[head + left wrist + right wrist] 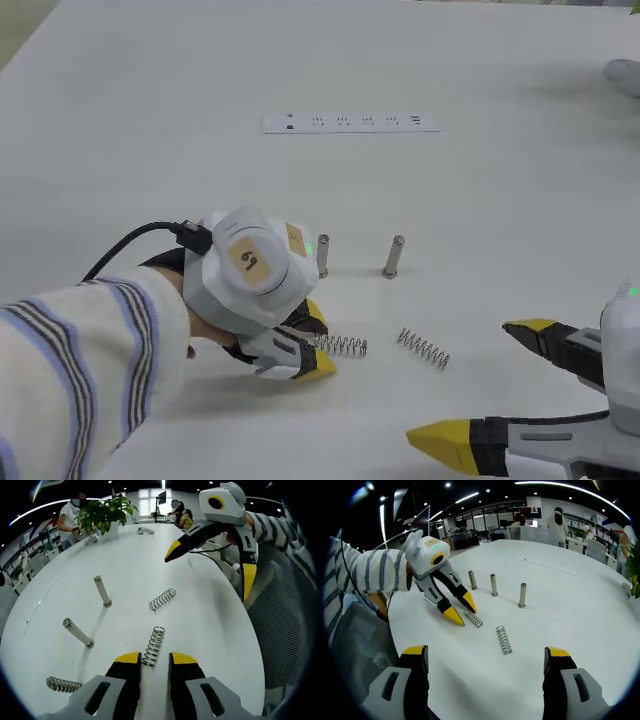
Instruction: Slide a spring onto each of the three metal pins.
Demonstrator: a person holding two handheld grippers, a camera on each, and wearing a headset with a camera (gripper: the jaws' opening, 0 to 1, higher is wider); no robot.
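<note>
left gripper [320, 340] is seen low on the white table [150, 120], held by a hand in a striped sleeve [90, 360]. its yellow tips are set either side of one end of a loose spring [342, 346], which lies flat on the table. in the left gripper view a narrow gap is kept between the jaws, wider than the coil, so the spring is straddled, not pinched. whether one tip is touching it cannot be told.

a second spring [422, 348] is lying free just to the right of the first, apart from it. behind them a first pin [322, 255] and a second pin [393, 256] are stood upright and bare. in the right gripper view a third pin [472, 579] is seen beyond the left gripper, upright in line with the others and already sleeved in coils.

right gripper [465, 380] is held at the near right, above the table, jaws spread wide and nothing between them. a white power strip [350, 123] is laid farther back.
</note>
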